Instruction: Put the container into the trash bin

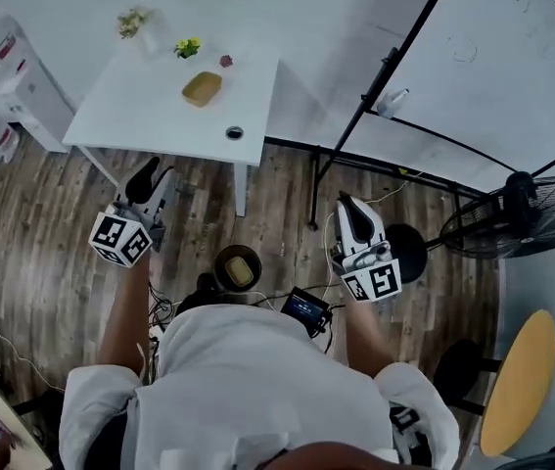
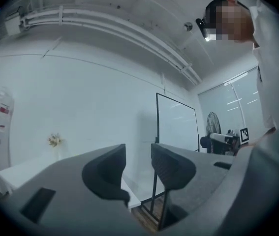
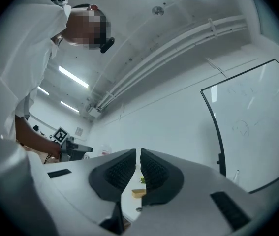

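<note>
Two tongs, both empty, held up in front of me over the wooden floor.

Item, left tongs [image 2: 138,154]: jaws stand well apart, with only the far wall and the counter's edge showing in the gap.

Item, right tongs [image 3: 138,161]: jaws all but together, a thin slit between the ribbed pads, nothing in it.

Item, container [image 1: 202,88]: sits on the white counter [image 1: 140,106] toward its far side, well apart from both of my tongs. It is a shallow, tan, oval dish, lying open side up and a little askew to the counter's edges. It appears light and thin-walled, though I cannot read the material. Near it are a small yellow plant [image 1: 187,47] and, by the counter's front edge, a small dark round thing [image 1: 234,132]. Neither touches it.

Item, trash bin [image 1: 221,262]: a round, dark one on the floor just in front of me, between my two arms. Something pale tan shows inside. I cannot tell what.

Step in hand, by my judgement: the very start. The container is not yet reached or gripped.

Next move calls for: stepping up to the counter and bringing one pair of tongs down to the dish. The left is the readier, being open. The jaws should go over one rim wall and close gently so the thin side does not buckle or skate away. Then comes the carry back to the bin, with the release only once the dish is over its mouth.
</note>
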Tool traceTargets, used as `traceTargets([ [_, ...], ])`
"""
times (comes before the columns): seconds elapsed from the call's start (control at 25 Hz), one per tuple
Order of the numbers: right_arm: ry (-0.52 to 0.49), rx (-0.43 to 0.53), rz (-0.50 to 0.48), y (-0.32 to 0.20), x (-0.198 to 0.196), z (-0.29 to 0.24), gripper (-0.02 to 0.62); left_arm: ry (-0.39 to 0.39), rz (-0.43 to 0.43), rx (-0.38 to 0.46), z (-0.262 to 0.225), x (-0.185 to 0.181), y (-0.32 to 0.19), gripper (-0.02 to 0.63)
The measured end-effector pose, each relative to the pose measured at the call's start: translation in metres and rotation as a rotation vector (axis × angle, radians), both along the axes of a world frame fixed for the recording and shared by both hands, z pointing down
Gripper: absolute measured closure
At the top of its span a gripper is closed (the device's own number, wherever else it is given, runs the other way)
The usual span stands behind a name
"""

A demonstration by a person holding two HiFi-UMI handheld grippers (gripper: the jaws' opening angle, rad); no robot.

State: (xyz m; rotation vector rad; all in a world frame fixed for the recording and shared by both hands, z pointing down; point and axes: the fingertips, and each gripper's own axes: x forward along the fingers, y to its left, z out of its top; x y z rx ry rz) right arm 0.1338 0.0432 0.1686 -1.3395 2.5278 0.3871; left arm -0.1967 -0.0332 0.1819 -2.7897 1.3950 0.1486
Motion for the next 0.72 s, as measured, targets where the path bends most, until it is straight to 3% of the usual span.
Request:
traceTargets([
  [0.12, -0.002, -0.012, -0.011, -0.006, -0.002, 0.001, 0.545, 0.027, -0.021, 0.007, -0.009, -0.016, 0.009, 0.44],
  [0.28, 0.001, -0.002, -0.021, -0.007, 0.0, -0.001, 0.545, 0.083, -0.028, -0.044, 0.009, -0.02, 0.007, 0.44],
  [0.72, 0.003, -0.035, 0.015, -0.054, 0.016, 0.01, 0.545, 0.087, -0.042, -0.094, 0.034, -0.02, -0.046, 0.434],
])
